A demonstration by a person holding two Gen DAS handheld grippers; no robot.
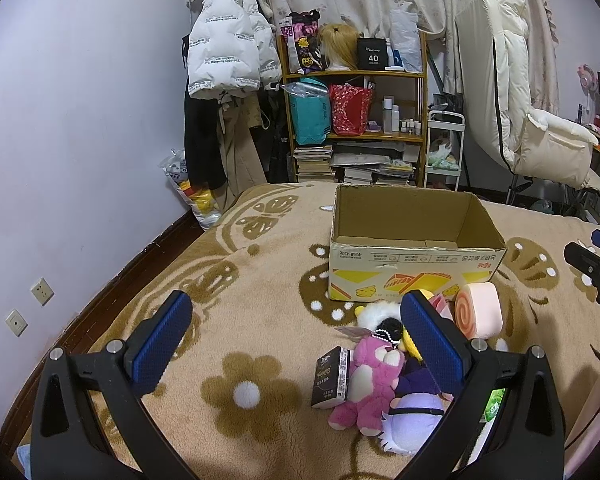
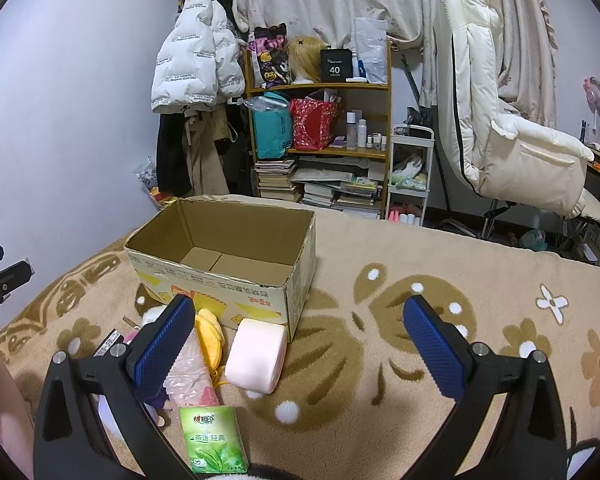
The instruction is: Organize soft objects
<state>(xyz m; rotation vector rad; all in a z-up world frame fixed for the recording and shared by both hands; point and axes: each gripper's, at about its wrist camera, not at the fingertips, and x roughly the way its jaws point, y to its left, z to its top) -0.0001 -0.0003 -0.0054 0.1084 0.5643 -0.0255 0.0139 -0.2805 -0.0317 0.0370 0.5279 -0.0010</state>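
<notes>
Start of sort, nothing grabbed; cardboard box empty. L→R in front of box: black tissue pack, pink plush lying long axis toward box, swirl-roll cushion on its side, spiral facing left. Left gripper and right gripper jaws spread wide, holding nothing. Next, prob.: lower onto plush, close.

A bed, covered by a tan blanket with brown flower and butterfly patterns, carries everything. On it stands an open cardboard box. Just in front of the box lie a pink roll cushion, a yellow plush, a pink bear, a purple plush, a black tissue pack and a green tissue pack.
</notes>
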